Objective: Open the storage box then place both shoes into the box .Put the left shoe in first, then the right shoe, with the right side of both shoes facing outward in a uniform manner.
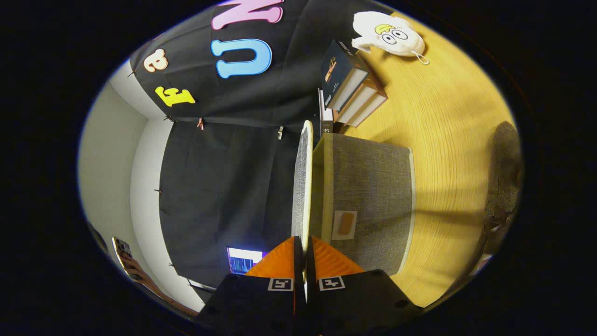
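- The wooden surface [447,126] carries a stack of books [347,84] and a white shoe [387,32] (well beyond the box).
- The grey fabric storage box [373,196] sits just ahead of the fingers.
- Its lid [303,182] is raised, edge-on.
- The hand-held gripper [305,252] is clamped narrowly on the lid's rim.

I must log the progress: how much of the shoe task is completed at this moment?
Early stage. Done: the lid is already lifted away from the grey storage box. In hand: the gripper has both fingers closed on the lid's edge, so opening is under way. Left: both shoes. One dark object lies on the wooden table beyond the box; I cannot tell whether it is a shoe.
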Available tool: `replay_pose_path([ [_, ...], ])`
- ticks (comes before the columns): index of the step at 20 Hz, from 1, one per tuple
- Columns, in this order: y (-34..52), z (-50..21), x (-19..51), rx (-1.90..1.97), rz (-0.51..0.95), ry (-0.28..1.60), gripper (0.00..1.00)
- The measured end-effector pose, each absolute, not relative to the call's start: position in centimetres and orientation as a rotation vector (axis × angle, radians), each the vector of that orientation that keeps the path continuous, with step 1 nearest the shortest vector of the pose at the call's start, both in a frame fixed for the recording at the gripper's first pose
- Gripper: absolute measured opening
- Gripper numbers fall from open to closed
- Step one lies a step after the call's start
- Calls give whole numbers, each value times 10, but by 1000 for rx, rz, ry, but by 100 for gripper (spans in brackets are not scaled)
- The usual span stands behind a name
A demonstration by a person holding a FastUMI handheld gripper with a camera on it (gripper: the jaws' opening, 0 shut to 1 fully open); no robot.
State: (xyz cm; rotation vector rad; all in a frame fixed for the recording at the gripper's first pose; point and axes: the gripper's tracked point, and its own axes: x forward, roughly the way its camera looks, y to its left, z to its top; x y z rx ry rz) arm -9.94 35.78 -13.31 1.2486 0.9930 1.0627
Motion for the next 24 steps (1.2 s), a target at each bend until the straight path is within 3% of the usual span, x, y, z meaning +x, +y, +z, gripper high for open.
replay_pose_path([
  [11, 435, 4, -101, 1077, 1188, 800, 10],
  [22, 567, 46, -112, 1017, 1235, 832, 10],
  [24, 582, 46, -117, 983, 1264, 834, 17],
])
